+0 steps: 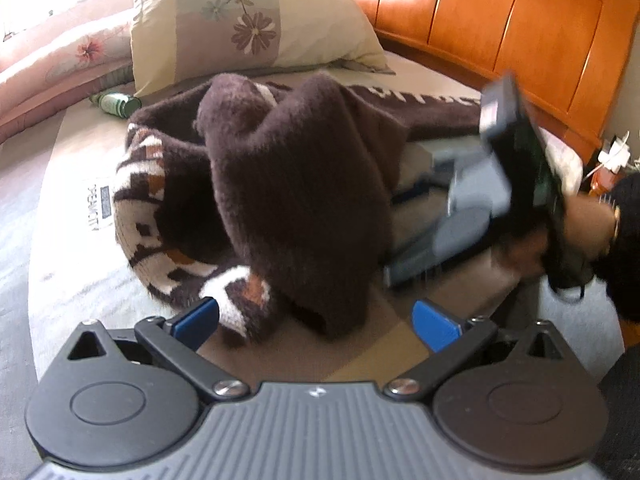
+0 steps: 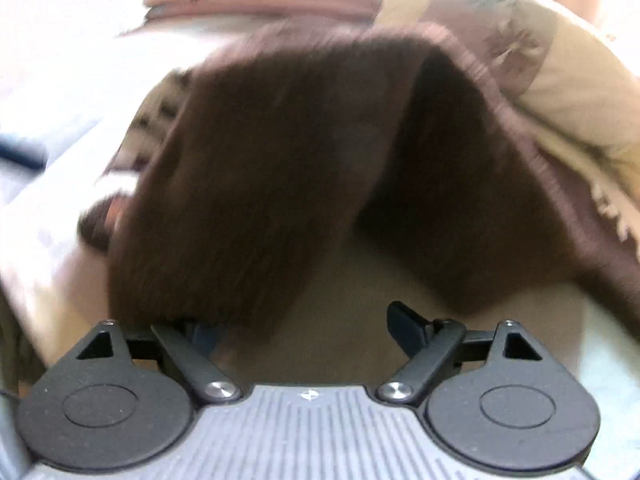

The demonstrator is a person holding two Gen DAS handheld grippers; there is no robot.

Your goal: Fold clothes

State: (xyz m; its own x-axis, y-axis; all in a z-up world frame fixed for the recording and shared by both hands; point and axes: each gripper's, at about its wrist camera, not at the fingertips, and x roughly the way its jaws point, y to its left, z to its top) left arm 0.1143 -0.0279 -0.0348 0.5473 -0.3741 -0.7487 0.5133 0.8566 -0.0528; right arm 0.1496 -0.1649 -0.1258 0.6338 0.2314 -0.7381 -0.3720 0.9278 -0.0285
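Observation:
A fuzzy dark brown sweater with a white and orange pattern lies bunched in a heap on the bed. My left gripper is open, its blue fingertips straddling the sweater's near edge without holding it. The right gripper shows in the left wrist view at the right, held by a hand and blurred. In the right wrist view the right gripper is open; the brown sweater hangs blurred close in front and covers the left fingertip.
A floral pillow lies behind the sweater against an orange wooden headboard. A green bottle lies on the bed at the left. A pink quilt is rolled at the far left. A bedside table with plugs stands at the right.

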